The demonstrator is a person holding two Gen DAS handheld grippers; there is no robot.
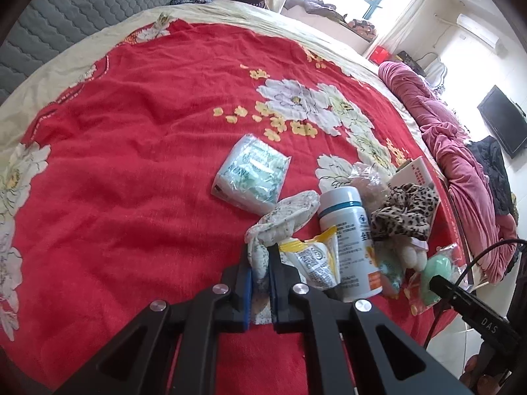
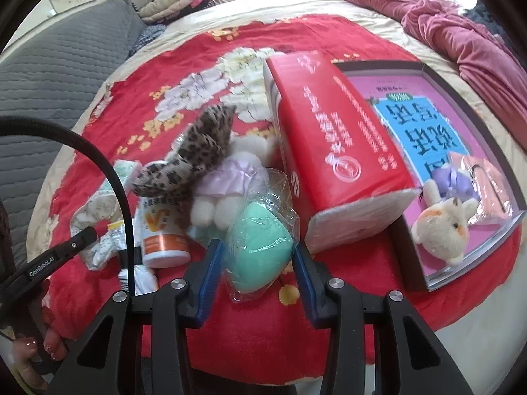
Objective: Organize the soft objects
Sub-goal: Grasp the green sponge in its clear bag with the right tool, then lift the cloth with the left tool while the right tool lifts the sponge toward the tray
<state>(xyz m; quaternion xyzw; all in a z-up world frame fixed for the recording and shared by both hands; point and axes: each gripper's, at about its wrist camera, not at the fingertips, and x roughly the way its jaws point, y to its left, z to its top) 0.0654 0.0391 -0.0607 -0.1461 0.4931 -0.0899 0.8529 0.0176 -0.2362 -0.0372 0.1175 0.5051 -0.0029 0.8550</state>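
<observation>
My left gripper (image 1: 262, 263) is shut on one end of a speckled white-green cloth (image 1: 286, 214), which trails away over the red bedspread (image 1: 131, 181). In the right wrist view, my right gripper (image 2: 258, 256) has both blue pads against a mint green sponge in clear wrap (image 2: 263, 240), near the bed's front edge. Just behind the sponge lie a leopard-print scrunchie (image 2: 194, 151) and a white plush toy in a lilac dress (image 2: 227, 181). A second plush animal (image 2: 441, 227) lies in the open box (image 2: 467, 105) on the right.
A white bottle (image 1: 349, 230), a yellow-white tube (image 1: 316, 263) and a wrapped tissue pack (image 1: 253, 171) lie around the cloth. A big red tissue pack (image 2: 329, 151) leans on the box. A pink blanket (image 2: 444, 16) is heaped at the far side.
</observation>
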